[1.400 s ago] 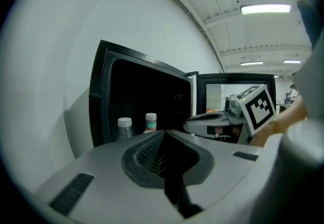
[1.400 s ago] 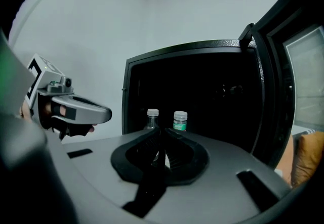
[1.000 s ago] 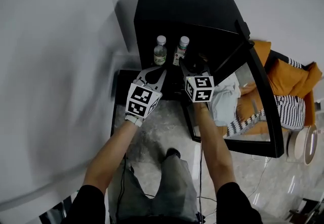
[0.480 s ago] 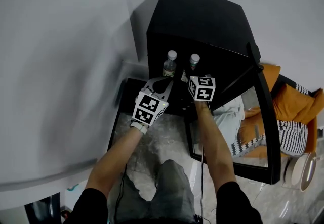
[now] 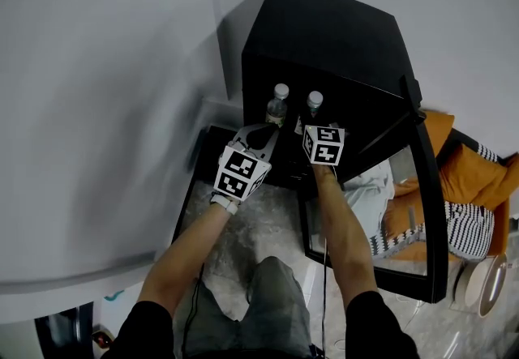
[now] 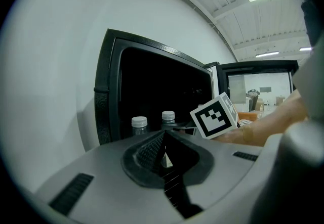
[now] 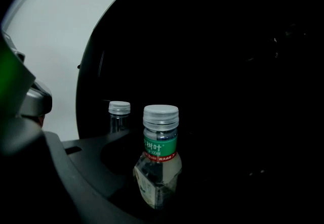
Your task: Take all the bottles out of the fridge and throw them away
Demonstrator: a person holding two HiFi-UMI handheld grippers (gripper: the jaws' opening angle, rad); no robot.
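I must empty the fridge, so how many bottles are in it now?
2. Both stand upright, side by side, at the open front of the fridge: the left bottle and the right bottle. Others may be hidden in the dark interior.

Both forearms [image 5: 182,260] outstretched; left hand-held gripper [image 5: 262,134] jaws together, right hand-held gripper [image 5: 315,124] jaws just closing about a bottle [image 7: 160,152].

The fridge [image 5: 324,25] is a small black cabinet, and its glass-fronted door [image 5: 428,211] is swung wide open to the right. Two clear plastic bottles with pale screw caps stand upright side by side at the front of the fridge's dark interior. The right-hand bottle [image 7: 159,160] has a green neck band with white print. The left-hand bottle [image 7: 119,117] stands just beside it, nearer the fridge's left wall.
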